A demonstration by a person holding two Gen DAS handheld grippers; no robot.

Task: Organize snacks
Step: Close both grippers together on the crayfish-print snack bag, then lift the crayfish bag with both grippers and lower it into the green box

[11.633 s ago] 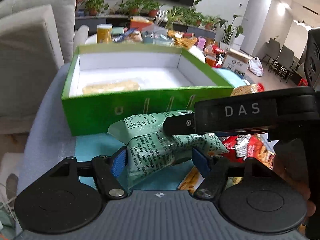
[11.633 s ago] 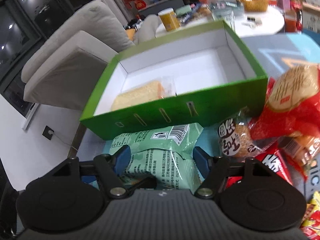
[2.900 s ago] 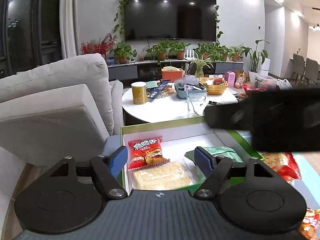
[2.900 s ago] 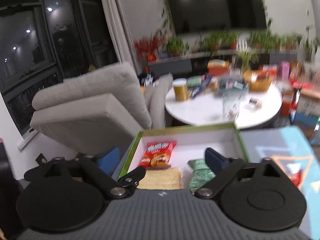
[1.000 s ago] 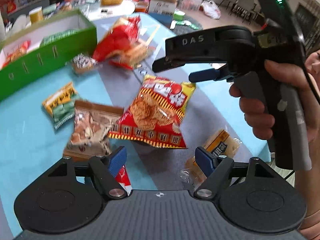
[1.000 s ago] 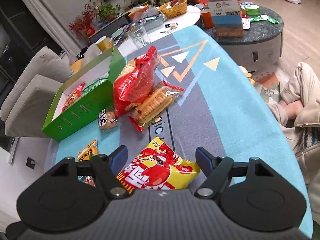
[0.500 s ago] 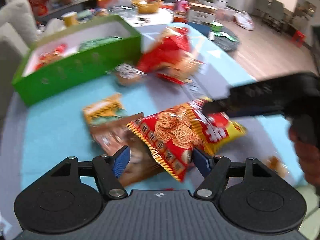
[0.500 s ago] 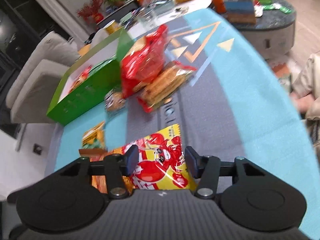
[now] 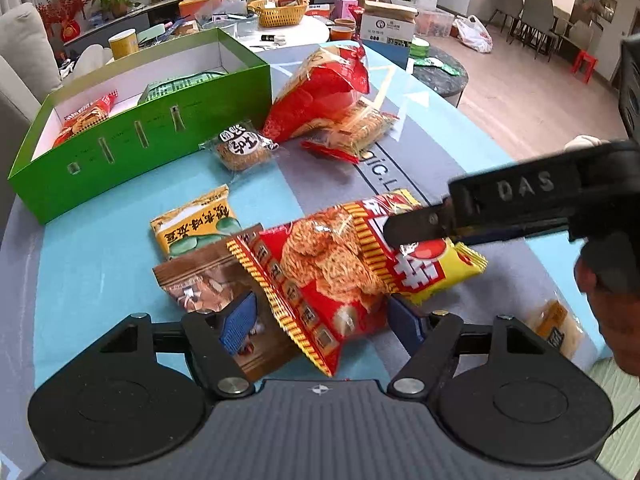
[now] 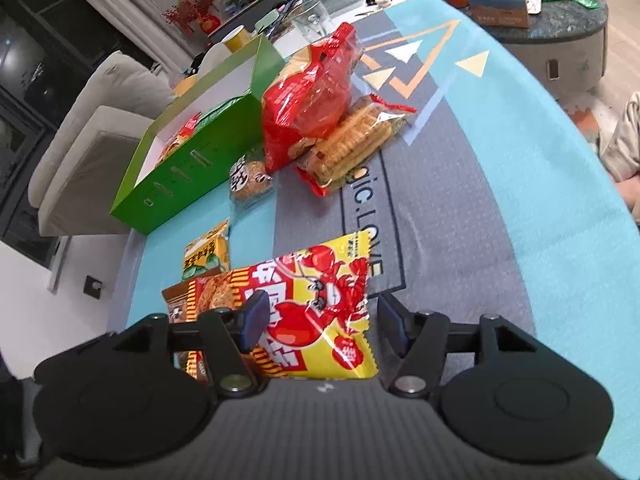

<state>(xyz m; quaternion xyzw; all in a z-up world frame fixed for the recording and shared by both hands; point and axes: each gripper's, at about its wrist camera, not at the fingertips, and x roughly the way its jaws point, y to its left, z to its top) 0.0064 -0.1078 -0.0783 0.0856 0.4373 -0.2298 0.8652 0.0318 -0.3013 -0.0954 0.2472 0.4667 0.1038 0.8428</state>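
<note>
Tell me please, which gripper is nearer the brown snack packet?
Left gripper: one finger overlaps the brown packet. The right gripper, jaws opening around the lobster bag's yellow end, sits farther off.

"DAS" — on the right hand-held gripper.

My left gripper, at the bottom of the frame, is matte black with blue ribbed pads, silver screws and round discs over a ridged grey base, while my right gripper, at right, has "DAS" embossed on it.
</note>
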